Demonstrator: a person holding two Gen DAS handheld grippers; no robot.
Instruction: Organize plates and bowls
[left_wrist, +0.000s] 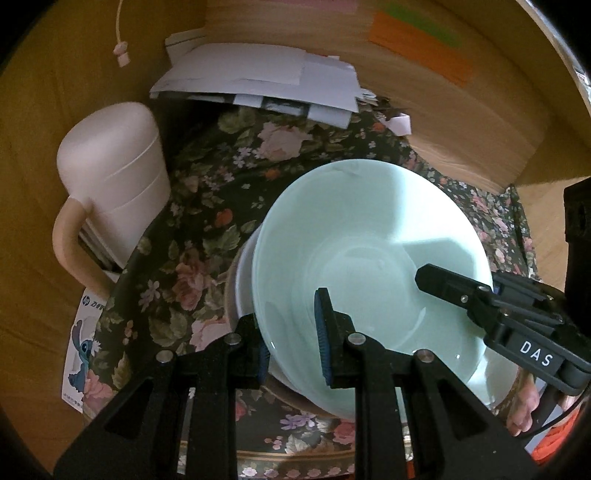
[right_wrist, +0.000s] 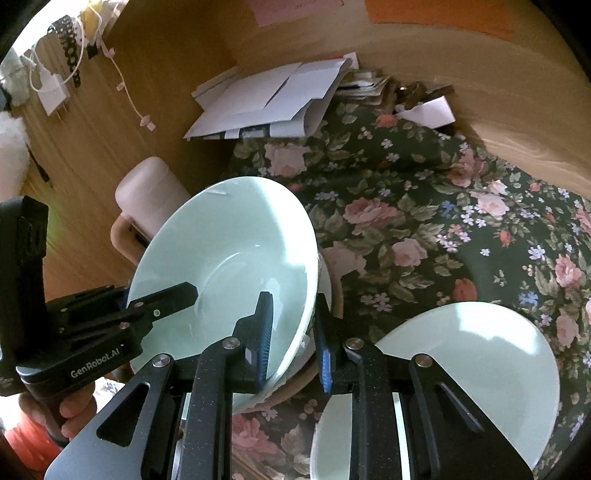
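Above the flowery tablecloth (right_wrist: 424, 221), a pale green bowl (left_wrist: 369, 240) hangs tilted, held by both grippers. The left gripper (left_wrist: 291, 343) pinches one side of the bowl's rim, one finger inside and one outside, jaws narrow. The right gripper (right_wrist: 295, 339) pinches the other side the same way. Under the bowl sits what looks like a white bowl (left_wrist: 242, 284), so the green one probably goes on top of it. It does not look set down yet. A pale green plate (right_wrist: 480, 362) lies flat on the cloth near the right gripper and still waits for its turn. Papers (left_wrist: 258, 85) and a pink jug (left_wrist: 110, 184) sit behind.
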